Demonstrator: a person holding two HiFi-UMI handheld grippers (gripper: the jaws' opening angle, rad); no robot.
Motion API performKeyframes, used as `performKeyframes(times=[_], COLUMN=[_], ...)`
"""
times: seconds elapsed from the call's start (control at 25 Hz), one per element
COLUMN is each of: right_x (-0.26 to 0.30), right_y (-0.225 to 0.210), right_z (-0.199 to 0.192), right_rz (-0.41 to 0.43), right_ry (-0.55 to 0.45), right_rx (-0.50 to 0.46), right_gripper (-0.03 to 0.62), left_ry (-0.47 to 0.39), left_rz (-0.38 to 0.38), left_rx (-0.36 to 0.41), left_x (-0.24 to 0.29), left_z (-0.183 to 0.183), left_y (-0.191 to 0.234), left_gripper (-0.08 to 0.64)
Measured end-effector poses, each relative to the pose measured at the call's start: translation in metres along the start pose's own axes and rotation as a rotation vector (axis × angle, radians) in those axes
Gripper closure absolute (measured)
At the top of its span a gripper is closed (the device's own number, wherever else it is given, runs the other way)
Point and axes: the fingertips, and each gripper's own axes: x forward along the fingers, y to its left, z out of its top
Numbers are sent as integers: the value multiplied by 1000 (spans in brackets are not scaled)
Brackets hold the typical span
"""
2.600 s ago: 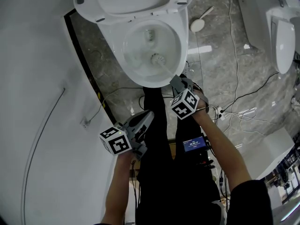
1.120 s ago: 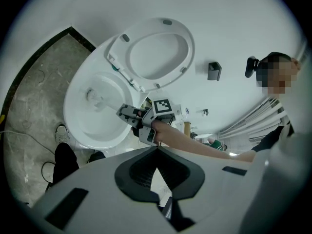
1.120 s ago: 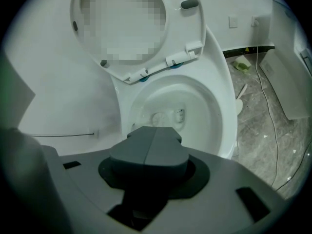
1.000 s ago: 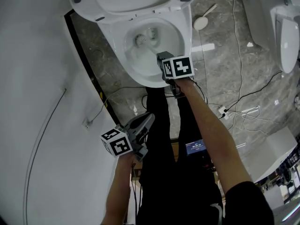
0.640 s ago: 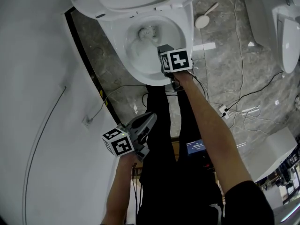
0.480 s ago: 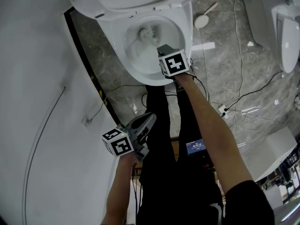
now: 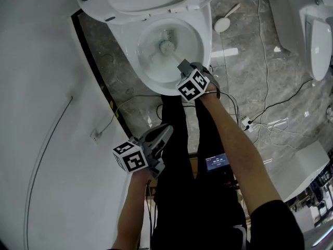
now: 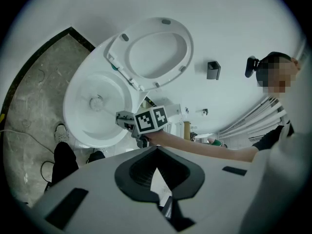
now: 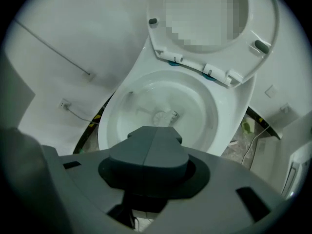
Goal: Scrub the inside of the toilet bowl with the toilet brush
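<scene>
Glossy white toilet bowl (image 7: 148, 69): right claw (image 7: 183, 66) clamps the round-headed toilet brush (image 7: 166, 47), left claw (image 7: 164, 131) gapes

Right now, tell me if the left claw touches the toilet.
Apart. Head view shows the left claw by the person's legs, floor between it and the toilet.

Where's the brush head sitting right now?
In the head view the brush head is inside the toilet bowl, just above centre. Its handle runs down-right to the right gripper at the bowl's near rim.
</scene>
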Motion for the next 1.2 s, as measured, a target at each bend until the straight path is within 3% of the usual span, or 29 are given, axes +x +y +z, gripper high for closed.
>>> performKeyframes(times=[0.24, 0.4, 1.2], right_x=[-9, -18, -85], right_y=[-2, 0, 48], right_z=[-14, -21, -59], right_rz=[-59, -74, 33], right_ry=[60, 84, 142], right_rx=[-298, -409, -345], right_gripper=[431, 431, 430], left_ry=[-1, -16, -70], left_rz=[-5, -10, -41], left_rx=[16, 28, 78], left_x=[0, 0, -30], left_z=[1, 4, 7], left_y=[-11, -21, -78], left_gripper=[549, 549, 549])
